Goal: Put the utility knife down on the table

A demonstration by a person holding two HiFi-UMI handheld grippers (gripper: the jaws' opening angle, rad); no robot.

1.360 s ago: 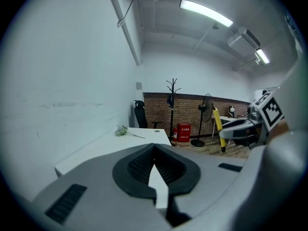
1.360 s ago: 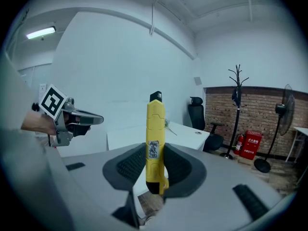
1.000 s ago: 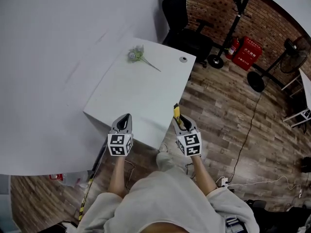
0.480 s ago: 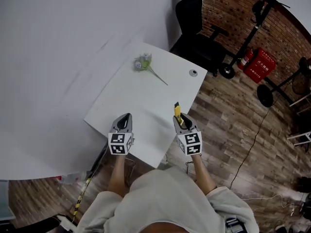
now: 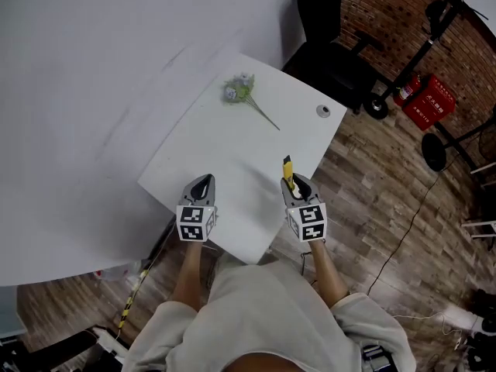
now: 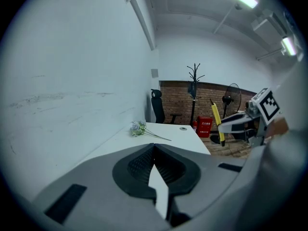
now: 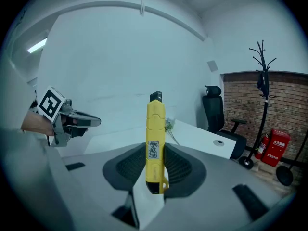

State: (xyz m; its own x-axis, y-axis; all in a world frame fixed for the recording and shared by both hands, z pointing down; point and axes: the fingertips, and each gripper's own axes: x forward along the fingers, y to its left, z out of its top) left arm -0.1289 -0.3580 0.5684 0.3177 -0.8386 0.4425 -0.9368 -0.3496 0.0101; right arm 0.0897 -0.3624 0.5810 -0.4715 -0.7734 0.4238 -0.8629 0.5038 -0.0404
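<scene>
- Desk (image 5: 225,153), white, stands against a white wall, with a wood-plank floor (image 5: 372,208) along its right side.
- From the near edge of the desk a person reaches forward with bare forearms, a gripper in each hand, both pointing out over the desk top.
- Right gripper (image 5: 297,184) hangs above the desk's near right edge, its fingers pinching a yellow utility knife (image 5: 288,171) by the lower part of its handle.
- The utility knife sticks up and forward out of those fingers, its black tip aimed towards the far end of the desk. It is up in the air and not resting on the desk top.
- Left gripper (image 5: 203,181) is level with the other one, further left along the desk's near edge. Its fingers are pressed together with nothing between them.
- A small sprig of flowers (image 5: 242,91) lies on the far part of the desk, its thin stem trailing towards the desk's right edge.
- A small round grey disc (image 5: 323,111) sits in the desk top near the far right corner.
- A black office chair (image 5: 333,45) stands just past that far right corner.
- Well beyond the desk on the right, a red fire-extinguisher box (image 5: 428,101) rests at the foot of a brick wall (image 5: 380,6).
</scene>
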